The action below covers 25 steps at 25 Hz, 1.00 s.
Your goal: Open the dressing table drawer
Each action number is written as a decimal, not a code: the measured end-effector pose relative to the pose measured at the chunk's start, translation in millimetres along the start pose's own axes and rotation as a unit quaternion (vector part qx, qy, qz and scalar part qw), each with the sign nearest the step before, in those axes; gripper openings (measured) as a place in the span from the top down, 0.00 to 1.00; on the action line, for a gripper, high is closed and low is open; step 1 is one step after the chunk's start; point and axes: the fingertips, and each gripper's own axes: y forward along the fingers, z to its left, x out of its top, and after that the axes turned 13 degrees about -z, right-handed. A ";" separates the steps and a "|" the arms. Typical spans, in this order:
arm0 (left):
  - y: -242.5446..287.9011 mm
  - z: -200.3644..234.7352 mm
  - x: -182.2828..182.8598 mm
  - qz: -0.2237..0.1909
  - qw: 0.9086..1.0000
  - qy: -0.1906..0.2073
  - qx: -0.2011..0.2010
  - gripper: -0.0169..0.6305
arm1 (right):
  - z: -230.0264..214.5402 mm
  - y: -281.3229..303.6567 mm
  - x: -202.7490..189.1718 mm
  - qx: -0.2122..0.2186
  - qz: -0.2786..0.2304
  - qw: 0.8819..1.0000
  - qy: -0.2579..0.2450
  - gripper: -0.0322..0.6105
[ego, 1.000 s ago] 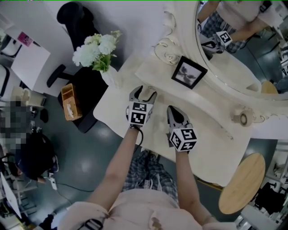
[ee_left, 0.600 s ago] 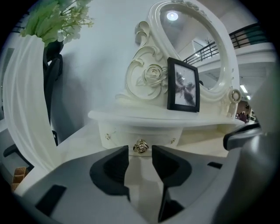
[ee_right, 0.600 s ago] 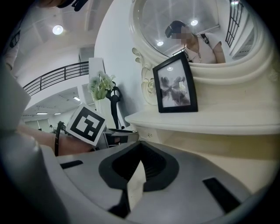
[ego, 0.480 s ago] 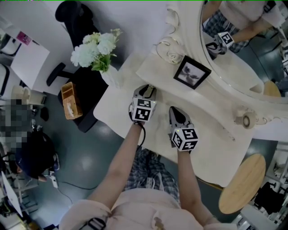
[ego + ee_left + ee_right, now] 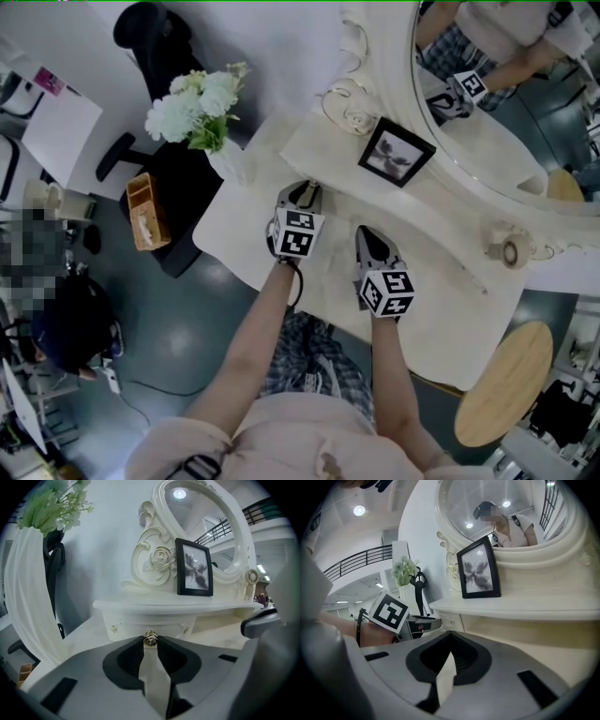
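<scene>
**Clamping the left jaws on the drawer knob**

Found the left gripper with its jaws just narrowed to a slim gap. Tips pinched the small gold knob of the closed drawer, set under the raised shelf at the back of the bench. Found the right gripper just beside it over the benchtop, jaws together with nothing between them.

Lost the knob and drawer front in the head view, both covered by the left gripper. Made out the knob only in the left gripper view. Could not tell what the two tiny fittings either side of it were. Saw the picture frame on the shelf in all three views.
</scene>
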 end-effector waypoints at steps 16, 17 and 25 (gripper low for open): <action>-20.4 -1.7 -8.7 0.012 1.000 -0.014 0.003 0.81 | 6.3 -7.0 2.9 0.004 -0.002 1.000 -0.005 0.93; -21.3 -1.7 -8.8 0.012 1.000 -0.014 0.004 0.81 | 6.3 -7.5 2.6 0.004 -0.002 1.000 -0.005 0.93; -32.8 -2.3 -12.6 0.009 1.000 -0.007 0.001 0.81 | 6.7 -11.8 1.4 0.003 -0.005 1.000 -0.002 0.93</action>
